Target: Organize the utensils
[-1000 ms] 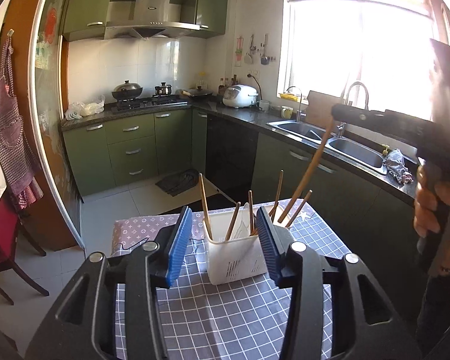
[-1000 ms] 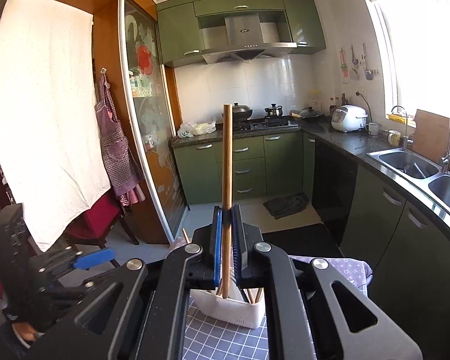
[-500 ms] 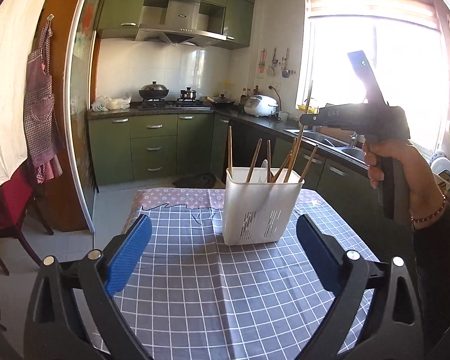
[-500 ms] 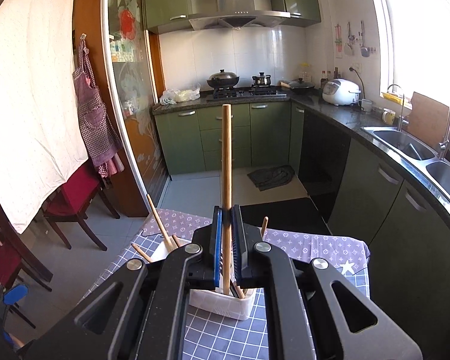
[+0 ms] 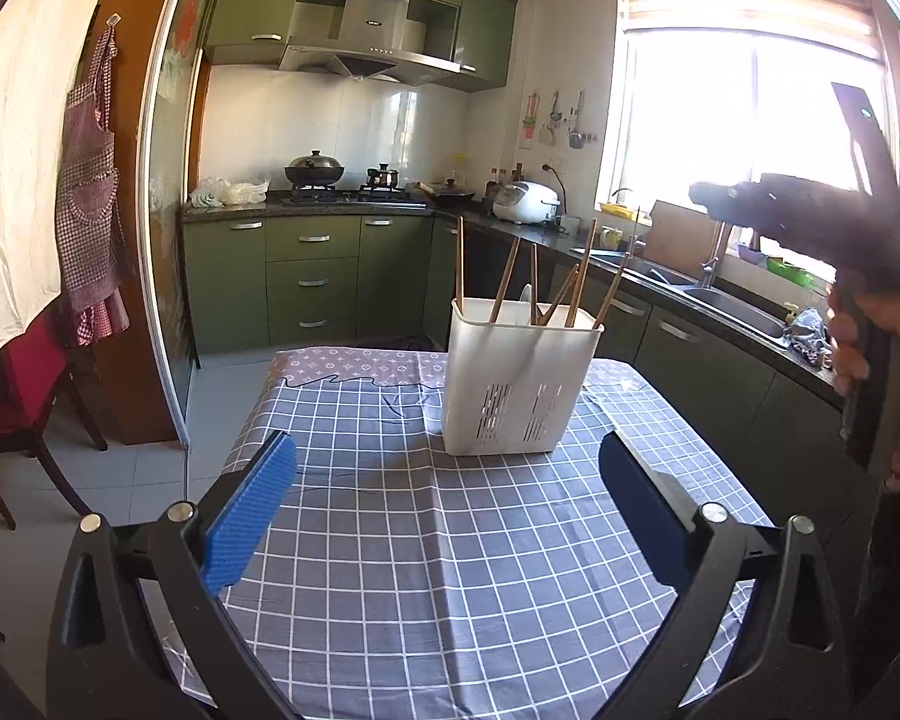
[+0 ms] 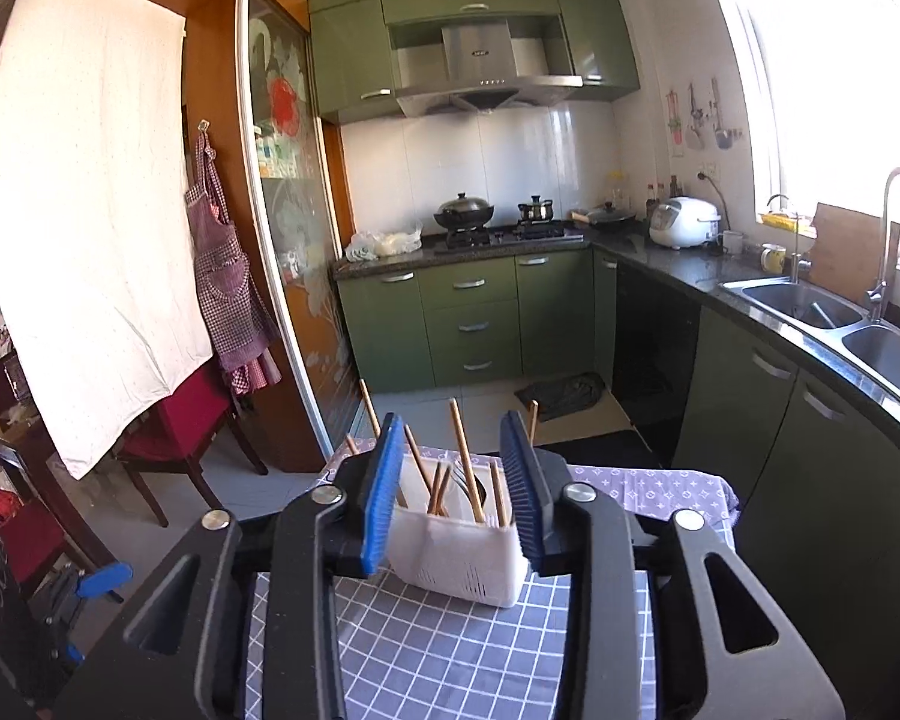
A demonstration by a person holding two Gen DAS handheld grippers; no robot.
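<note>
**A:** Right up front, my left gripper (image 5: 444,504) is spread wide and empty; the right gripper (image 6: 453,489) is parted too, holding nothing. The white holder (image 5: 519,384) with chopsticks (image 5: 575,294) sits mid-table.

**B:** Risk?

**A:** Clipping those leaning sticks could tip the holder, I reckon.

The right tongs (image 6: 453,489) have let go; the chopstick (image 6: 467,461) now stands in the holder (image 6: 456,558).

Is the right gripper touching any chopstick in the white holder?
Apart. The right wrist view shows the right gripper open above the white holder, with the chopsticks standing free between its pads.
</note>
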